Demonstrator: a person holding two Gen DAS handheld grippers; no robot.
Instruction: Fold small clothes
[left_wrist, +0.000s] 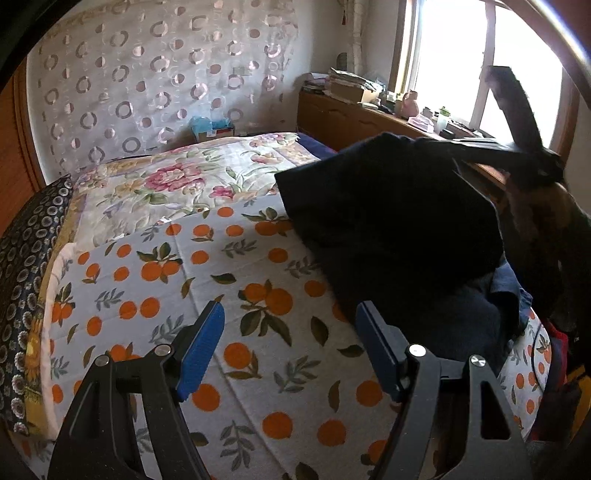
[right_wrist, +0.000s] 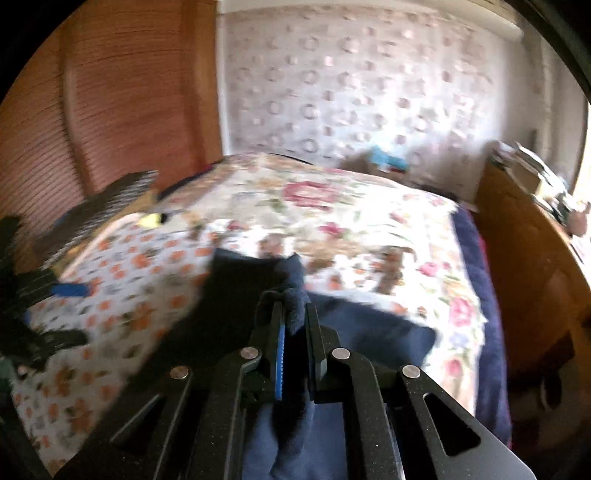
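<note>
While the right gripper (right_wrist: 295, 314) is clamped on a fold of navy garment (left_wrist: 391, 225), the cloth hangs raised above the orange-print sheet (left_wrist: 221, 295). Left gripper (left_wrist: 290, 321): jaws wide, nothing between them, over the sheet beside the garment. Floral quilt (right_wrist: 351, 214) behind; right view blurred, so the garment's type is uncertain.

Right-wrist view motion-blurred; dark garment (left_wrist: 391, 221) hiding bedspread (left_wrist: 229, 295) beneath.
</note>
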